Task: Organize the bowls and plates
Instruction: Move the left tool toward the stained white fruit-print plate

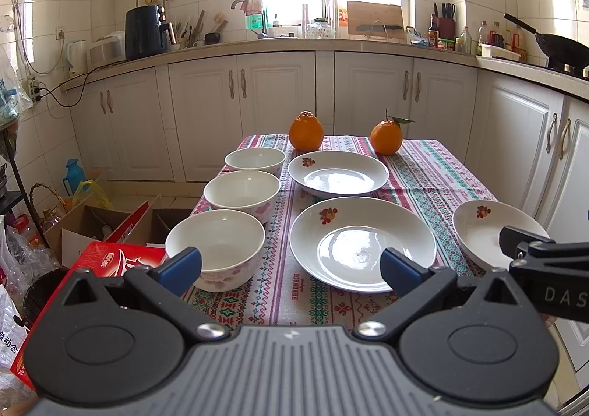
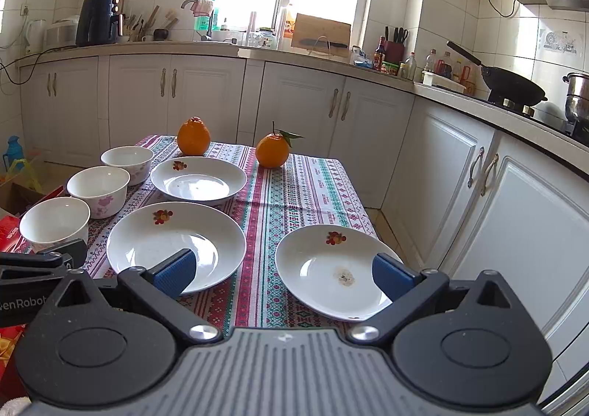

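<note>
Desk (image 2: 294, 195), covered by a striped, patterned cloth: we list on it three plates, three bowls and two oranges, nothing stacked as yet. Plates, white and shallow, each with a small fruit motif on the rim: the near middle plate (image 1: 362, 243), the far plate (image 1: 338, 173) beyond it, and the right plate (image 2: 333, 270) near the desk's right edge, which carries a brownish smudge in its well. Bowls, white with faint pink flowers outside, in a file down the left edge: near bowl (image 1: 217, 244), middle bowl (image 1: 242, 193), far bowl (image 1: 255, 159), close together but whether touching we cannot tell. Oranges (image 1: 306, 130) at the far end, apart from the crockery. Left gripper (image 1: 291, 268): fingers spread wide, holding nothing, hovering short of the near bowl and middle plate. Right gripper (image 2: 283, 274): fingers likewise wide apart and empty, framing the gap between the middle plate and the right plate. We judge the work barely begun. To do the first step well, we would take one rim squarely between the fingers, lift level, and lower it centred onto its like, keeping plates with plates, bowls nested with bowls; glazed rims may slip.
</note>
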Motion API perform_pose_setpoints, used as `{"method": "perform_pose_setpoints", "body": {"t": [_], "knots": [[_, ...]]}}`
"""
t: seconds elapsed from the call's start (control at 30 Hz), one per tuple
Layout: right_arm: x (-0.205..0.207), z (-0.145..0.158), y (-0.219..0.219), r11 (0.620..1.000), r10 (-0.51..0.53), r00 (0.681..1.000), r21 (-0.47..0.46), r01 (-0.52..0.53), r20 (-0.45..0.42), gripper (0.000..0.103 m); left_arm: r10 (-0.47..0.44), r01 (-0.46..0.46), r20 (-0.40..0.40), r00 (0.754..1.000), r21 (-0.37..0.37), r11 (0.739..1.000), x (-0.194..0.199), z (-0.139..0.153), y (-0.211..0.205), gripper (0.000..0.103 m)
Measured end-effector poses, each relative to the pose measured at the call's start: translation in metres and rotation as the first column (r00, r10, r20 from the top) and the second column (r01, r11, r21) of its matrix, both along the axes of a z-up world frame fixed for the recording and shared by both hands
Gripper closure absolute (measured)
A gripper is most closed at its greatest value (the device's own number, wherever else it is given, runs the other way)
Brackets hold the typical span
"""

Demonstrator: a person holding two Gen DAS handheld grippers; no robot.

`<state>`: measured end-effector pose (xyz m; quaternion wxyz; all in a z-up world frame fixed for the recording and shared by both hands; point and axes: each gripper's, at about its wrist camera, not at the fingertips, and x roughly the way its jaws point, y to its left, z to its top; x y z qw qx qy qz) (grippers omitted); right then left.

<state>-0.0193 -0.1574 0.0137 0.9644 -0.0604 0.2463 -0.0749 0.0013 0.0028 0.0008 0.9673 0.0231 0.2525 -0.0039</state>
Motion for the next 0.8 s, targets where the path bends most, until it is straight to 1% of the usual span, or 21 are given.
{"method": "perform_pose_setpoints", "body": {"t": [0.2, 0.33, 0.63, 0.8], "knots": [[0.003, 0.000, -0.004, 1.000, 0.002, 1.000, 0.000, -0.002, -0.006, 0.000, -0.011, 0.011, -0.004, 1.000, 0.008, 1.000, 0.004, -0.001, -0.003, 0.001], [0.009, -0.001, -0.010, 1.000, 0.014, 1.000, 0.008, -0.014, -0.017, 0.000, -0.038, 0.038, -0.012, 0.999, 0.015, 0.999, 0.012, -0.001, -0.007, 0.001], [0.027, -0.002, -0.037, 0.999, 0.038, 0.998, 0.040, -0.036, -0.059, 0.000, -0.156, 0.156, 0.001, 0.988, 0.033, 0.987, 0.037, 0.007, -0.027, 0.001], [0.036, -0.008, -0.054, 0.999, 0.010, 0.997, 0.038, -0.007, -0.080, 0.000, -0.229, 0.230, -0.011, 0.973, 0.047, 0.972, 0.051, 0.014, -0.040, 0.001]]}}
